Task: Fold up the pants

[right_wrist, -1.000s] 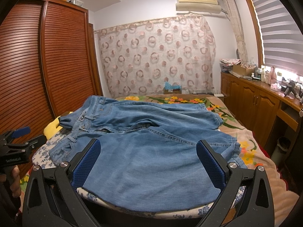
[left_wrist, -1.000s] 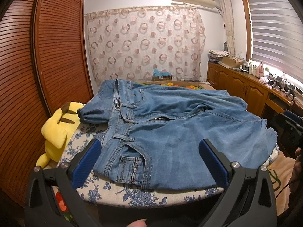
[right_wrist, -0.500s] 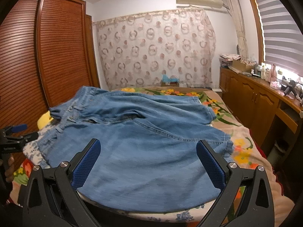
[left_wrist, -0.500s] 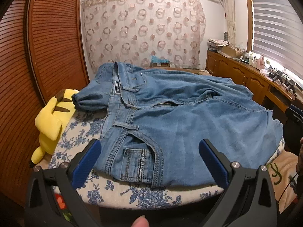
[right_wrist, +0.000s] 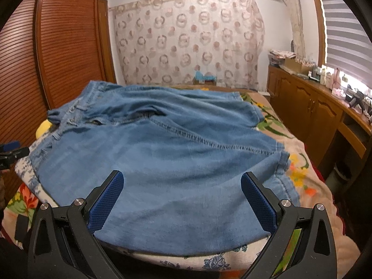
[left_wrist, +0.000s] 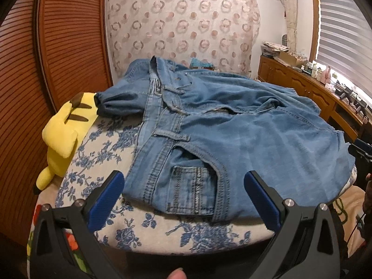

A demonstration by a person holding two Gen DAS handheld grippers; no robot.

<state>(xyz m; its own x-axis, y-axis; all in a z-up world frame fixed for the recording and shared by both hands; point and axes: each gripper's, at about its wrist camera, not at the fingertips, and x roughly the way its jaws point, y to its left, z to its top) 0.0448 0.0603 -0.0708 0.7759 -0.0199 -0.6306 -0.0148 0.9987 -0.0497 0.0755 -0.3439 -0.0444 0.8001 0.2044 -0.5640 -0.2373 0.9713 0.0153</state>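
Note:
Light-blue denim pants lie spread over a blue-flowered white cushion on the bed, waistband toward the left, legs bunched toward the right. My left gripper hangs open just above the near waist corner, over the front pocket. My right gripper is open over the near leg of the pants, nothing between its blue pads. The right gripper's tip shows at the left wrist view's right edge. The left gripper's tip shows at the right wrist view's left edge.
A yellow plush toy lies left of the pants against the brown louvred wardrobe. A wooden cabinet with small items runs along the right wall under a blind. The flowered bedspread extends right of the pants.
Both grippers have moved forward and lower toward the pants, which now fill more of each view. The jaws have stayed open and the pants have not shifted.

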